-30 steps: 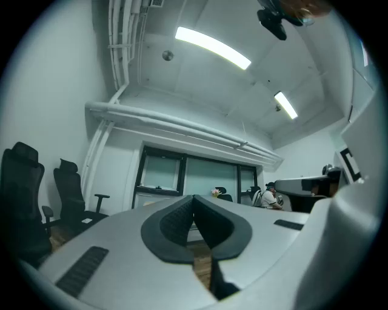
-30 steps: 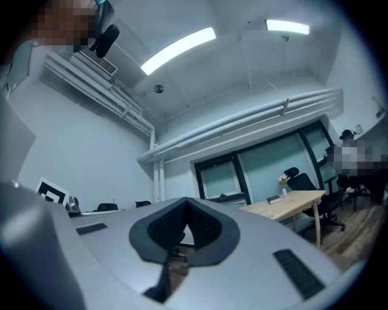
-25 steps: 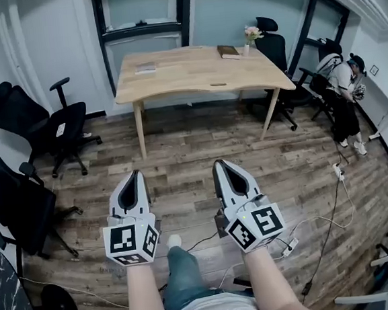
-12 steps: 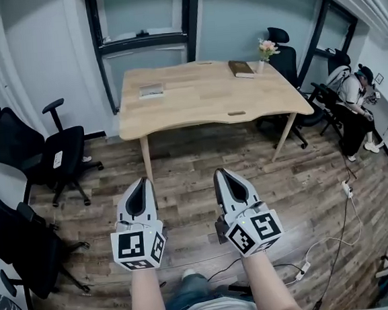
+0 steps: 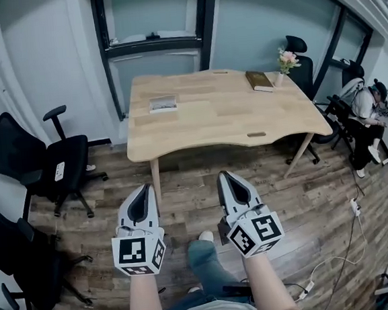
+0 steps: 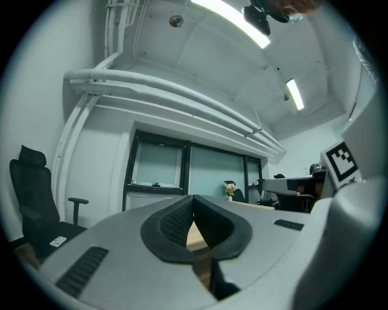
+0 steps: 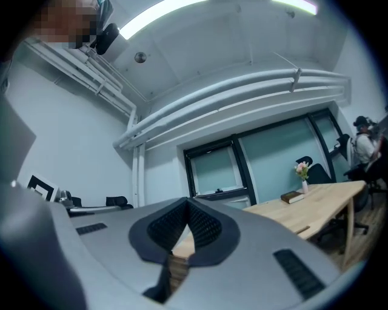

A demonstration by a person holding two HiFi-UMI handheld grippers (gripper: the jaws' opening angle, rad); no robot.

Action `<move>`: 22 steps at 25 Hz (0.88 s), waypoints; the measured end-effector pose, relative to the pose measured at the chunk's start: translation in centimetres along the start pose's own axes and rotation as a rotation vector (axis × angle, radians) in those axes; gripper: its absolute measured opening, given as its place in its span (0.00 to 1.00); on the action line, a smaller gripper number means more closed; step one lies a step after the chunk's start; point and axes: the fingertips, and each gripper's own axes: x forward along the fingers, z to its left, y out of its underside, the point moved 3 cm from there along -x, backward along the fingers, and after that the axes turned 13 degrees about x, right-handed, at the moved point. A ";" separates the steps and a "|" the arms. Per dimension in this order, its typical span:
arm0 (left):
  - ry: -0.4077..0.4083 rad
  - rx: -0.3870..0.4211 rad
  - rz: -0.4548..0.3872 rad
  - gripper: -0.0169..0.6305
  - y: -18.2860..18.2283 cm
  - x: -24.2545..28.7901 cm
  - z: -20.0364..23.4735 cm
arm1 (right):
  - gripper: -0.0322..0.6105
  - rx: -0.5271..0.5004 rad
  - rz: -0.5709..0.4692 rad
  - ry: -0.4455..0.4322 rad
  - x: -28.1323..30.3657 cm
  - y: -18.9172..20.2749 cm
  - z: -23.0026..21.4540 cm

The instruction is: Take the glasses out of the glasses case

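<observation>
Jaws of the left gripper (image 5: 144, 189) and the right gripper (image 5: 222, 177) are both pressed together with nothing between them. They touch nothing and point level ahead over the wooden floor (image 5: 183, 185), which I judge is just an idle carrying pose while the work is out of reach. Beyond their tips stands the wooden table (image 5: 211, 116), well apart from both. On its left part lies a pale flat thing, probably the glasses case (image 5: 163, 103), with no glasses visible, and a book (image 5: 260, 80) and a flower vase (image 5: 284, 62) sit near the far right corner.
</observation>
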 end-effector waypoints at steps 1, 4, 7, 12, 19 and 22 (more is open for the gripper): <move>-0.007 -0.001 0.003 0.05 0.4 1.3 0.8 | 0.07 0.004 -0.001 -0.004 1.6 0.2 -0.6; -0.003 0.007 0.005 0.05 1.7 6.3 2.7 | 0.07 0.005 0.004 -0.021 6.9 0.9 -2.9; 0.026 0.019 0.007 0.05 2.9 12.7 4.2 | 0.07 0.015 0.012 -0.029 12.8 1.3 -6.0; -0.016 0.041 0.023 0.05 4.0 24.4 7.9 | 0.07 0.037 0.049 -0.045 23.6 1.0 -11.4; 0.013 0.030 0.106 0.20 6.4 36.5 11.0 | 0.07 0.040 0.064 -0.050 34.1 0.0 -16.9; 0.055 0.023 0.140 0.29 7.8 40.1 11.7 | 0.07 0.051 0.089 -0.029 37.1 0.9 -19.1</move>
